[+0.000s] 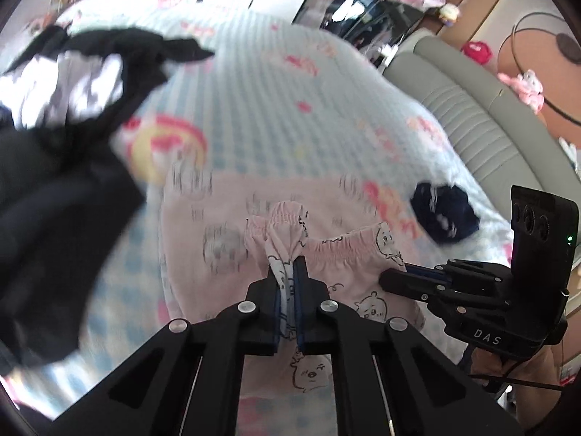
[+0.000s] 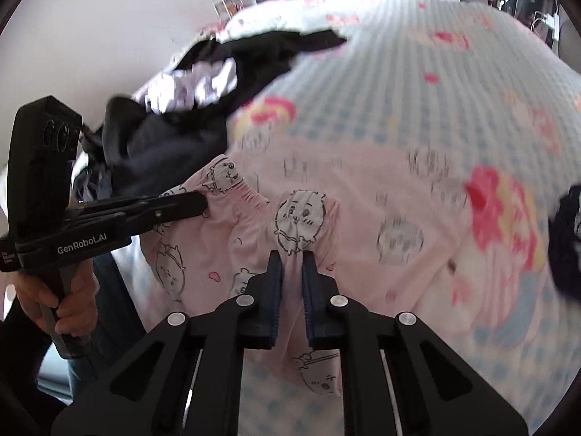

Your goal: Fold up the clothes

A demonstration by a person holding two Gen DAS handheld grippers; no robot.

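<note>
Pink cartoon-print shorts, blue-checked bedspread — black clothes

Black left gripper w/ "GenRobot.AI" mark, right gripper marked "DAS", silver screws, blue-padded fingers, green LED

Dark clothes pile crowds the left; bedspread ahead lies open.

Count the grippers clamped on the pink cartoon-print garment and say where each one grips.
2. The left gripper pinches the pink cartoon-print garment at its gathered elastic waistband; the right gripper pinches the same waistband further along. Both have their jaws closed on fabric.
</note>
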